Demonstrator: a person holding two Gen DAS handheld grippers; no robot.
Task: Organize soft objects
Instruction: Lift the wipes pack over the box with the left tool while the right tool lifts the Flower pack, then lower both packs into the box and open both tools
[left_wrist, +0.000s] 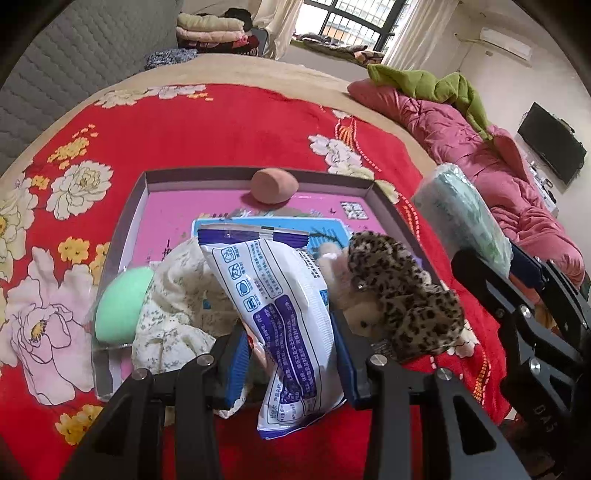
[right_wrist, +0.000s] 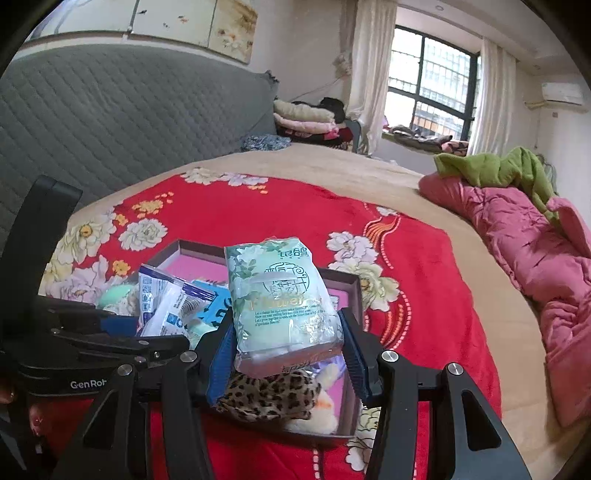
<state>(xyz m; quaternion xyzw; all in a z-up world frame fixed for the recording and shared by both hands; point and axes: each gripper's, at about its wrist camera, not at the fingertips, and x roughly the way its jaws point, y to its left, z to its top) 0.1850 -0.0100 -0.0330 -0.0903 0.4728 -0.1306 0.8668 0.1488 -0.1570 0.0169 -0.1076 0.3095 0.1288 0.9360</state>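
Right wrist: left tongs (right_wrist: 122, 325) (marked "GenRob").

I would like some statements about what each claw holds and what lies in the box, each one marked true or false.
1. The left claw is shut on the white and blue packet. True.
2. The right claw is open and holds nothing. False: it grips the green tissue pack.
3. The leopard-print plush toy lies in the shallow box. True.
4. The pink egg-shaped sponge sits near the far wall of the box. True.
5. The green sponge lies outside the box on the red blanket. False: it sits in the near left corner of the box, beside the floral cloth.
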